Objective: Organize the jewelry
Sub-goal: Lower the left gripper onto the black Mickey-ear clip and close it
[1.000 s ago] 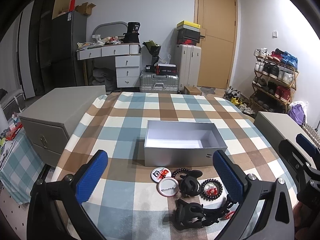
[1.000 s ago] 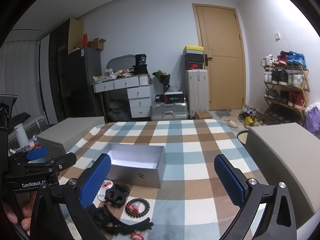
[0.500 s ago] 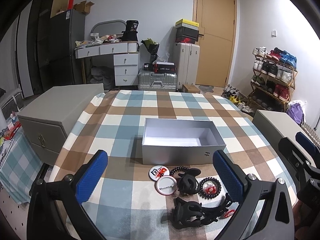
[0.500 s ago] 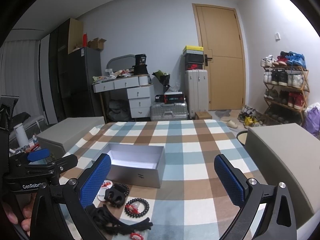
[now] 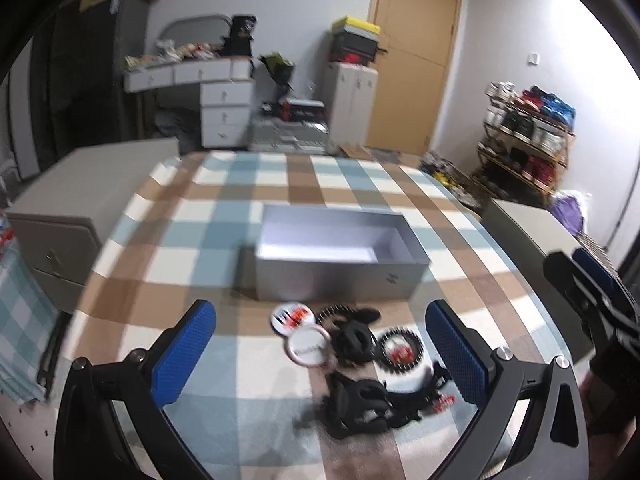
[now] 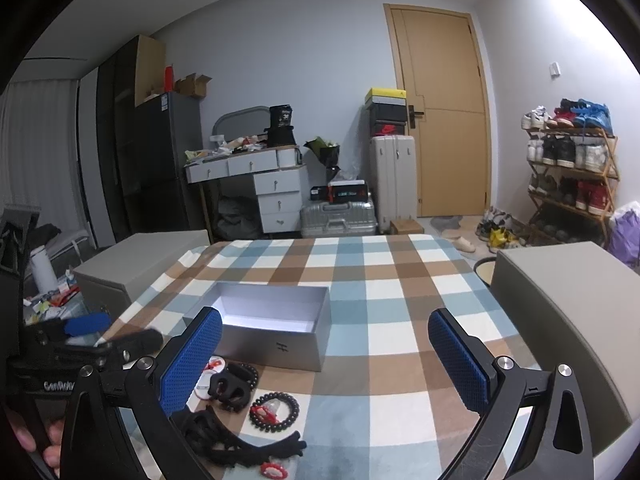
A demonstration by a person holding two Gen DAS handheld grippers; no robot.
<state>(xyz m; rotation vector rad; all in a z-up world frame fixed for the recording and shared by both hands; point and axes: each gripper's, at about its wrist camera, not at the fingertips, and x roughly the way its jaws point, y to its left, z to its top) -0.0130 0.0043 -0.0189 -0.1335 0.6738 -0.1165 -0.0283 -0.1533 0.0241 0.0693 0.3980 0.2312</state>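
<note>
Left gripper [image 5: 320, 354] spread wide, empty, now dipped closer over the pile than a second ago, view smeared by motion: approach likely begun. Right gripper [image 6: 325, 356] spread too, holding nothing, unmoved. Just beyond: black hair claws [image 5: 356, 404], bead bracelet [image 6: 275, 407], round badges [image 5: 306, 346]. Farther: open silver box [image 5: 340, 264], nothing inside yet.

black hair clips [image 5: 356, 338], beaded bracelet [image 6: 275, 407] and badges [image 5: 306, 346] lie before open silver box [image 5: 340, 258].

Both wrist cameras are looking forward over the checked table [image 5: 192, 216] toward the door [image 6: 444, 112]. Both are catching the silver box [image 5: 340, 264] at frame centre, the left nearer it.
</note>
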